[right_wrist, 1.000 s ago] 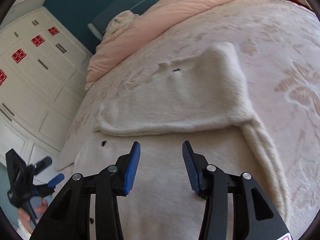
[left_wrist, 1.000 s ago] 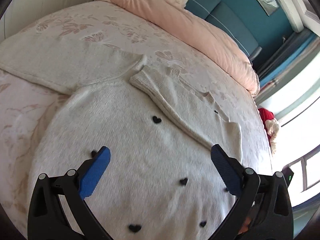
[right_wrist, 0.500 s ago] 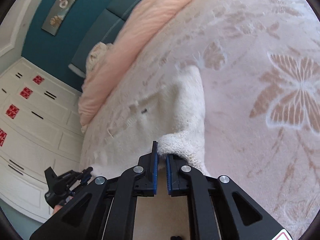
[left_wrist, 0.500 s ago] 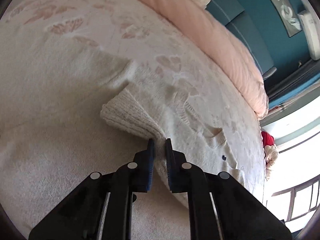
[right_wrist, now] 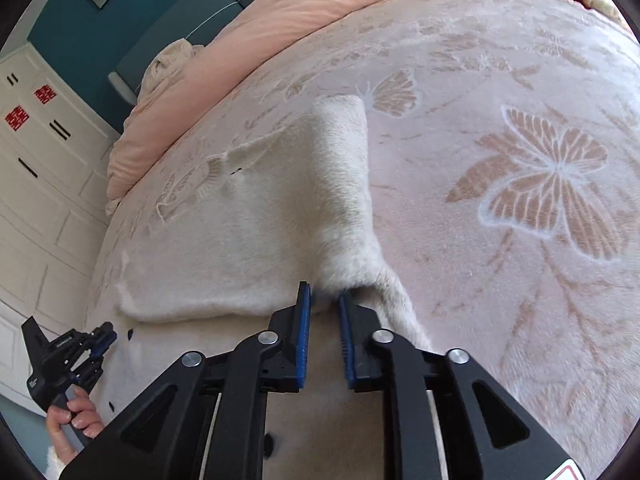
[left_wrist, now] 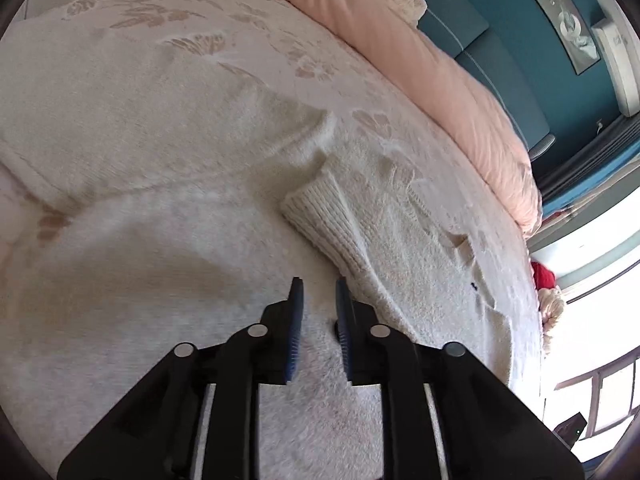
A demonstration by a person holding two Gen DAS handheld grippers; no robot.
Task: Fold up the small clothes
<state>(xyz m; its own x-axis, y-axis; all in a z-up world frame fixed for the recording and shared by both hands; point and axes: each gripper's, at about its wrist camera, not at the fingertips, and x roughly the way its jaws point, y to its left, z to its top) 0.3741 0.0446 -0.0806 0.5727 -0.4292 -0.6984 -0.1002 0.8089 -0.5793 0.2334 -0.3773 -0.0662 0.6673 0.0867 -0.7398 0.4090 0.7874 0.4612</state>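
Note:
A fluffy cream sweater (left_wrist: 168, 264) with small black hearts lies flat on the bed. One sleeve is folded across its body, with the ribbed cuff (left_wrist: 320, 216) lying on the chest. My left gripper (left_wrist: 318, 294) hovers just short of the cuff, jaws a narrow gap apart and empty. In the right wrist view the folded sleeve (right_wrist: 280, 216) spreads ahead. My right gripper (right_wrist: 324, 300) sits at the sleeve's fold edge, jaws slightly apart, touching fuzz but not clamping it. The left gripper (right_wrist: 100, 340) shows at far left, held by a hand.
The pink bedspread (right_wrist: 540, 184) with butterfly pattern covers the bed. A peach duvet (left_wrist: 420, 60) lies along the teal headboard. White wardrobe doors (right_wrist: 36, 168) stand at left. A red and cream toy (left_wrist: 548, 292) sits by the window.
Both grippers were shut on the sleeve half a second ago. Now both have opened a little, let it go and drawn back slightly.

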